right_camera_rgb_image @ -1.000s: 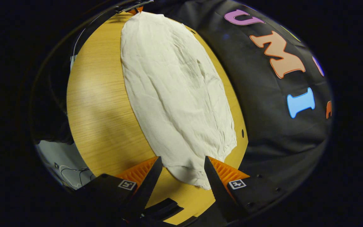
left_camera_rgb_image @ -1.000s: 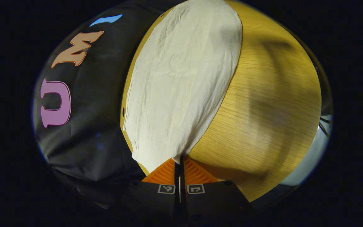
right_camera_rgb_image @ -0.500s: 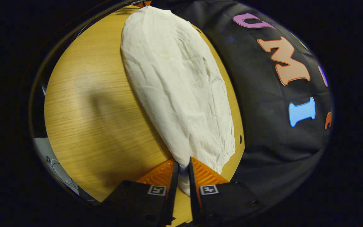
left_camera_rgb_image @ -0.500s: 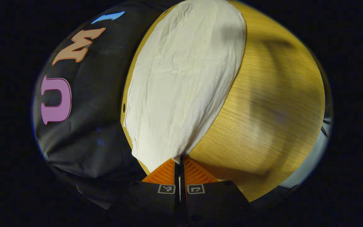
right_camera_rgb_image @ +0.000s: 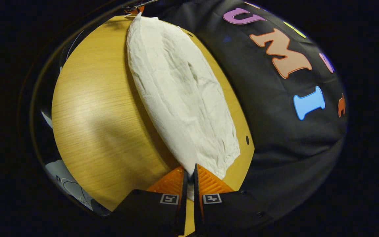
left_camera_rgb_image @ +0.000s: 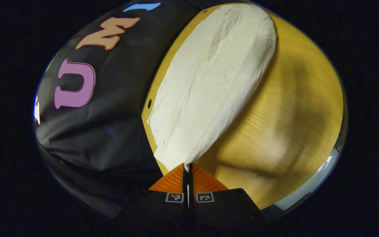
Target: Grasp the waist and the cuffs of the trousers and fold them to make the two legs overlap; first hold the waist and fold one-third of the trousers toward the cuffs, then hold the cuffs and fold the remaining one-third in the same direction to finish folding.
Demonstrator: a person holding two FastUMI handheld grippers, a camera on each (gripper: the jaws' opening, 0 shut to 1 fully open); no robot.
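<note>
With the left gripper [left_camera_rgb_image: 187, 166] and right gripper [right_camera_rgb_image: 189, 168] each clamped on a trousers [right_camera_rgb_image: 183, 98] edge, uneven lifting risks misaligning the legs

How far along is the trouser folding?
Early. Both ends are gripped: the left gripper pinches one end of the trousers, the right gripper the other. The near edge looks lifted off the table, so the leg-over-leg fold is starting. Both thirds folds remain.

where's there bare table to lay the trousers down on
Bare wood lies on the table between the trousers and its open edge, away from the wall. On the wall side only a thin strip. Left gripper and right gripper pinch opposite ends.
</note>
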